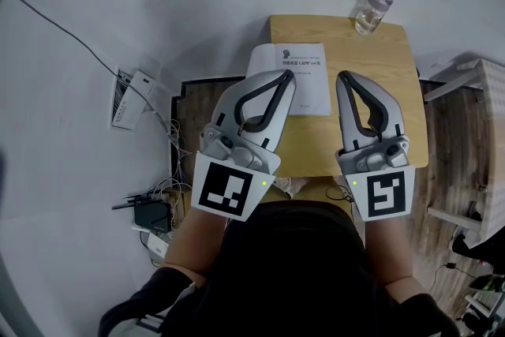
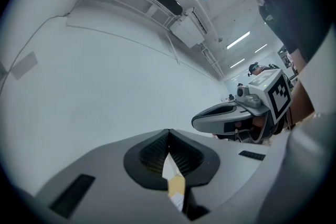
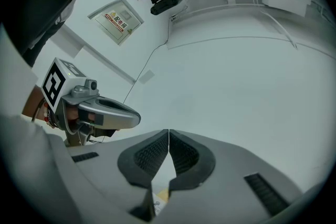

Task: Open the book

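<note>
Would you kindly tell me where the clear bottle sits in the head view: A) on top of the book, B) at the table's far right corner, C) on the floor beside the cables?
B: the bottle sits at the far right corner of the table, apart from the book.

A clear water bottle with a lilac cap sits at the far right corner of the wooden tabletop, while beyond its left edge a white device, tangled cables and a small black box lie on the floor.
</note>
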The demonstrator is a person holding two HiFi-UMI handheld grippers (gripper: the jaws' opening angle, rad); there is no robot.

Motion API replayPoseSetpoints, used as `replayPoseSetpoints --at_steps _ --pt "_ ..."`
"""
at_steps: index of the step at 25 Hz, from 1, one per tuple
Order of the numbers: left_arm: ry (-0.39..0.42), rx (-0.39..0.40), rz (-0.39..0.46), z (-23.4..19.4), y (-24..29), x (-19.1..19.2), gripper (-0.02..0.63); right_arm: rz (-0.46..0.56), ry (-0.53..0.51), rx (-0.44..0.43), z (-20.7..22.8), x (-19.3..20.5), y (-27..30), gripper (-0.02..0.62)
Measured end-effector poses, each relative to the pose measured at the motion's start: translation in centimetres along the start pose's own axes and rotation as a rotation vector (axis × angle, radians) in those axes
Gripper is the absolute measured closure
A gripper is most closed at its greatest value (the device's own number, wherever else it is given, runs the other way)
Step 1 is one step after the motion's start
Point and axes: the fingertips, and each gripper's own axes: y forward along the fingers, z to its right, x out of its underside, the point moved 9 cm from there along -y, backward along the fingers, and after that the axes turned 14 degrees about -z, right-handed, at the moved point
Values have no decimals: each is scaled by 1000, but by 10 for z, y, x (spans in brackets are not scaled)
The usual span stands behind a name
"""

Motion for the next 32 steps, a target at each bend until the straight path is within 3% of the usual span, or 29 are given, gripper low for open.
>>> replayPoseSetpoints --at_steps 8,14,32 --pt "2 -12 15 1 -1 -1 595 -15 8 -24 -1 5 -2 566" --pt "27 2 25 3 0 -1 595 -5 -86 -5 -8 0 -2 568" --pt "23 -19 33 -2 5 0 595 15 -108 -19 -7 -1 3 568"
